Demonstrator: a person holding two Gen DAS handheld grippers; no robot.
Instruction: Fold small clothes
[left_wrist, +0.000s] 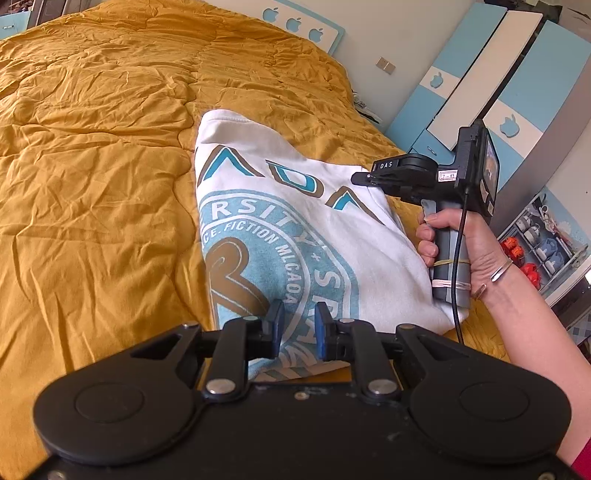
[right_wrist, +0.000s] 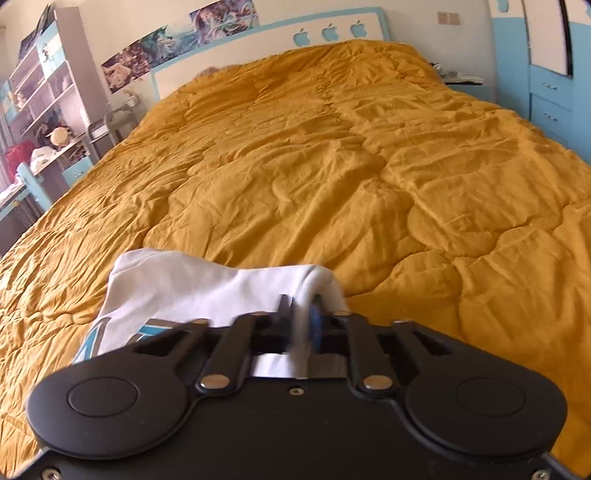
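— So where is the shirt?

— On the bed (right_wrist: 295, 147), over the mustard quilt (left_wrist: 92, 184), near the bed's right edge. It is a white T-shirt (left_wrist: 280, 221) with a round blue and tan print, partly bunched up — one white corner lifts off the quilt.

— Who has hold of it?

— The right tongs (right_wrist: 301, 317), held in a hand (left_wrist: 469, 243) with a bangle (left_wrist: 498, 273) at the wrist. They are pinched together on a fold of the white cloth, which runs between the pads and back toward the camera.

— And the left tongs (left_wrist: 299, 325)?

— Only a narrow gap between the blue pads (left_wrist: 277, 325). They hover over the printed part at the shirt's near end, and I see nothing gripped between them.

— Anything around the bed?

— A blue and white wardrobe (left_wrist: 480, 92) past the right edge, a headboard (right_wrist: 332, 29) with apple cut-outs at the far end.
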